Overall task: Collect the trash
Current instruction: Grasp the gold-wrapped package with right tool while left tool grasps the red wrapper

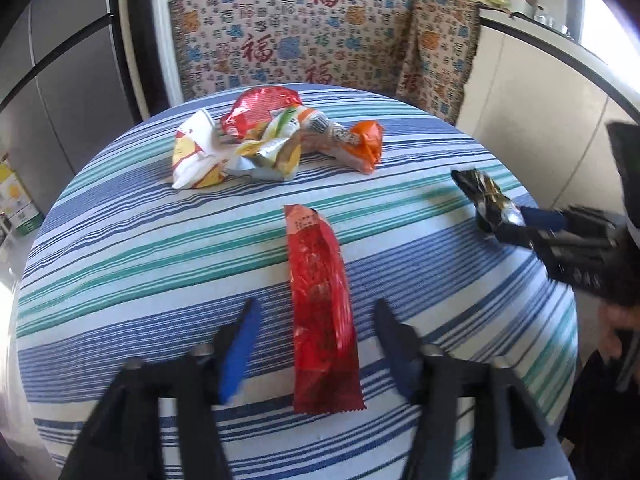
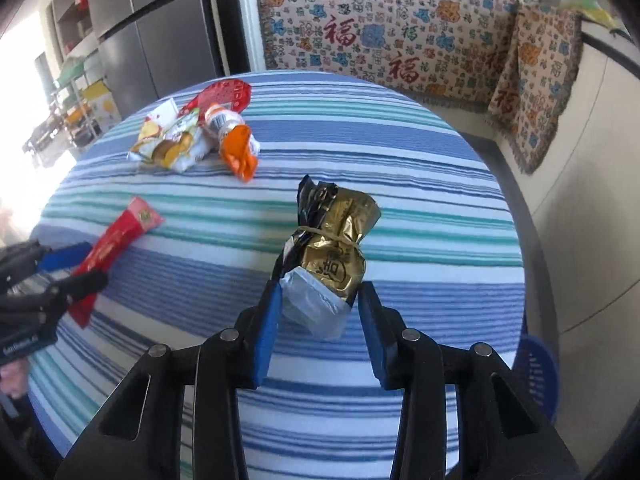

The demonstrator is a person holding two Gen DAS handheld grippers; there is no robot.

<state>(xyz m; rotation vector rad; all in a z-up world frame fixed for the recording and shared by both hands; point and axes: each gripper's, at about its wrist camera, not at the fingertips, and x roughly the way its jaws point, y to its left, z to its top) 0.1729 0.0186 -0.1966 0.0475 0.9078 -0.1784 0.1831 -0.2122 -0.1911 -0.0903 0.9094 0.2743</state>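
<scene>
Left gripper (image 1: 316, 332) wide, straddling red wrapper (image 1: 320, 308) flat at desk (image 1: 120, 248) near edge, not yet pinched. Right gripper (image 2: 316, 312) narrowed around gold-black packet (image 2: 332, 252) near right edge; contact uncertain. Crumpled wrapper pile (image 1: 264, 140) waits at far edge.

A heap of wrappers (image 1: 276, 140) lay at the table's (image 1: 120, 264) far side. Nearer lay a long wrapper (image 1: 320, 308); a tied packet (image 2: 332, 248) lay to its right.
</scene>
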